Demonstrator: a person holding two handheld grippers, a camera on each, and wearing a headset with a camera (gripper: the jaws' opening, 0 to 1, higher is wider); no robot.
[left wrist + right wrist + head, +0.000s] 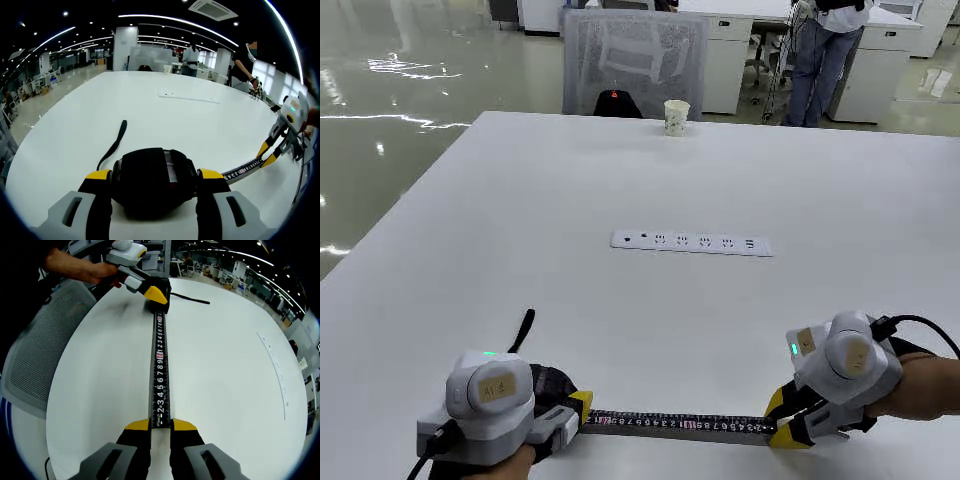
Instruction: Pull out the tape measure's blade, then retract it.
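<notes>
A smooth white table [620, 180] with a faint satin sheen bears a case [150, 165] of matt black plastic or rubber, and its dark blade [160, 365] looks lightly glossy under printed white and red numerals. The left gripper [155, 175] and right gripper [160, 425] have pale grey matt plastic bodies and smooth yellow tips. A black strap [114, 145] looks like woven cloth. Beyond lie a white plastic power strip [691, 242], a printed paper cup [676, 117], a chair [635, 60] backed in grey mesh, and a highly polished floor [400, 80] mirroring the lights.
</notes>
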